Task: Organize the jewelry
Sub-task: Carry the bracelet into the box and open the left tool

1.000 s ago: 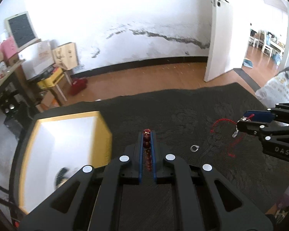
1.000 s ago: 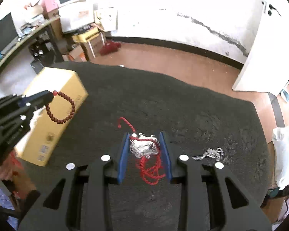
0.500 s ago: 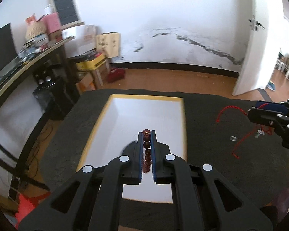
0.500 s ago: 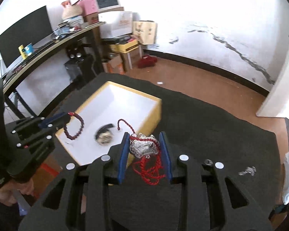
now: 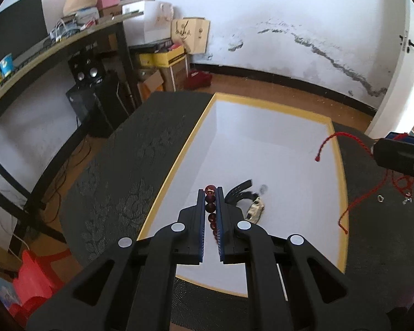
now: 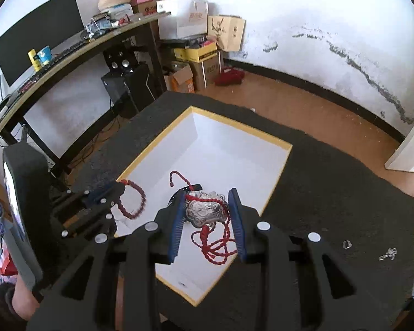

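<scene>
place: home room | signs: wooden floor; desk with monitor; stacked cardboard boxes; stained white wall; door

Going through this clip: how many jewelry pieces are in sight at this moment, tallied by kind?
Bead bracelet, held in the left gripper: 1
Silver pendant on red cord, held in the right gripper: 1
Watch, lying in the box: 1
Ring, on the dark cloth: 1
Small silver trinket, on the cloth: 1
Total: 5
</scene>
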The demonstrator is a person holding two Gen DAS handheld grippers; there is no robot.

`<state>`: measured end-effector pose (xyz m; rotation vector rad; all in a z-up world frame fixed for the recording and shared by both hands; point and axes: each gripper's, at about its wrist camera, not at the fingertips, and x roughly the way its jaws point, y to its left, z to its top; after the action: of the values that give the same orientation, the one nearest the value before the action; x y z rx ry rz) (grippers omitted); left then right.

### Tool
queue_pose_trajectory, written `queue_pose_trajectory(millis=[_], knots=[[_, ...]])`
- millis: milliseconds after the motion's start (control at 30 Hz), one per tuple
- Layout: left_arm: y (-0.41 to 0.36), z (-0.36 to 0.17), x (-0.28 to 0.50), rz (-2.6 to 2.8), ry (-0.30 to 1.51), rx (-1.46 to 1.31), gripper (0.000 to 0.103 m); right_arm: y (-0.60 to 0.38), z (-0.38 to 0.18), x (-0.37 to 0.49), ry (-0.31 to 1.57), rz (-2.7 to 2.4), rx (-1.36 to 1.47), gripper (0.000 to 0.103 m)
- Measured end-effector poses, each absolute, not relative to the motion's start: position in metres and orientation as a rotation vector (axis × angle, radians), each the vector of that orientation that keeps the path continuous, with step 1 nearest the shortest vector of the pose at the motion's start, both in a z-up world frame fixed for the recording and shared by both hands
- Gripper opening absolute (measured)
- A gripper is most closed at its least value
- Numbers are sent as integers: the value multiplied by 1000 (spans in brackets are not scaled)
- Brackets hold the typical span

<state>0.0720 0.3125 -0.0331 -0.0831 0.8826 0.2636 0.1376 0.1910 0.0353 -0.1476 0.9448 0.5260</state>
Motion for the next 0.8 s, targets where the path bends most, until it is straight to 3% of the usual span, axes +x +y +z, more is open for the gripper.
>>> queue_pose_trajectory(millis=[367,800], knots=[[319,-78,83,287,959,-83,7,216,-26,158,1038,476,-169,32],[317,-103,89,286,1010,-56,7,210,-23,161,1025,463,-178,32]])
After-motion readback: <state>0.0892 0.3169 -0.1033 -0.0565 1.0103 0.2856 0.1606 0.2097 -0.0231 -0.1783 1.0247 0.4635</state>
